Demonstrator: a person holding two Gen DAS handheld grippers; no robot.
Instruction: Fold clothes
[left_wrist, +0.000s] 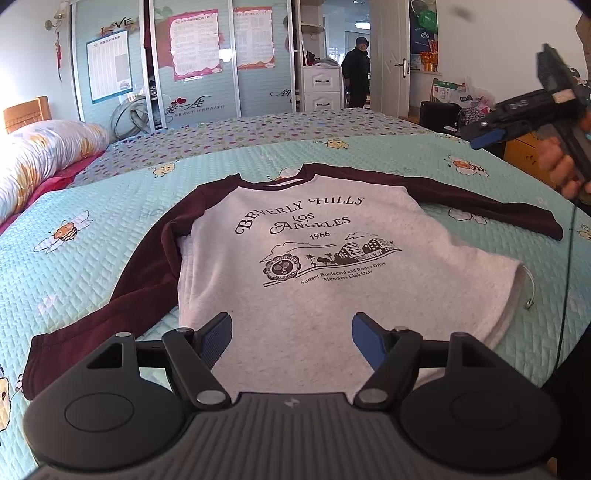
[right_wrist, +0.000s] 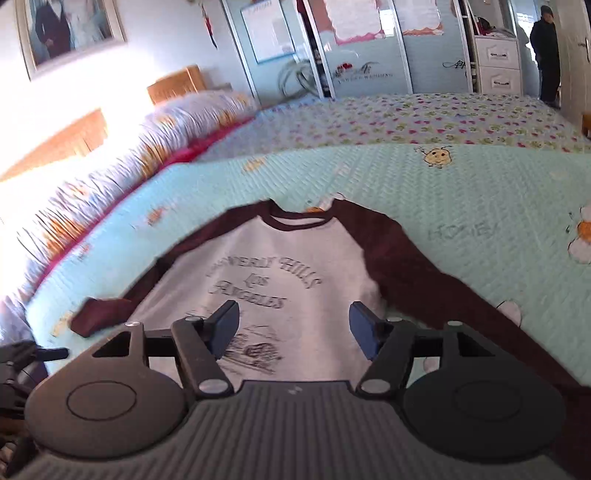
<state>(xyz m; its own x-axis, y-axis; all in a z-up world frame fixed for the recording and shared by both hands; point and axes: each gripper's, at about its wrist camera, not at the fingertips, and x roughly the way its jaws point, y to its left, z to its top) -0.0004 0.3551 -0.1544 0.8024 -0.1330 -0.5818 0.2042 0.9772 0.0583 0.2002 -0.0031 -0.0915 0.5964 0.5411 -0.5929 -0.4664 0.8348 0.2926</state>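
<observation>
- A grey raglan sweatshirt (left_wrist: 321, 258) with maroon sleeves is seen spread flat, print side up, on the quilted turquoise bedspread (left_wrist: 110, 229) of a bed, its neckline pointed away from both cameras and its hem nearest the left gripper.
- No fold is shown in the body: the printed front lies open from collar to hem, and both side edges are exposed.
- The left sleeve (left_wrist: 122, 288) is laid down along the body towards the near edge of the bed, while the right sleeve (left_wrist: 491, 206) is stretched out sideways; neither is brought in across the chest.
- The left gripper (left_wrist: 291, 332) is held above the hem with its jaws parted and nothing between them.
- The right gripper (right_wrist: 293, 325) is held over the lower chest, its jaws likewise spread and empty; in the left wrist view it is seen raised at the far right, clear of the cloth.
- The right wrist view is blurred by motion, so the sleeve cuff (right_wrist: 99, 314) at its left appears, perhaps, slightly bunched.
- By the look of the garment, all of the folding is judged to remain: sleeves in, sides over, then the body doubled.
- A pillow (left_wrist: 44, 155) is seen at the head of the bed, and a person (left_wrist: 356, 70) is stood in the doorway beyond.
</observation>
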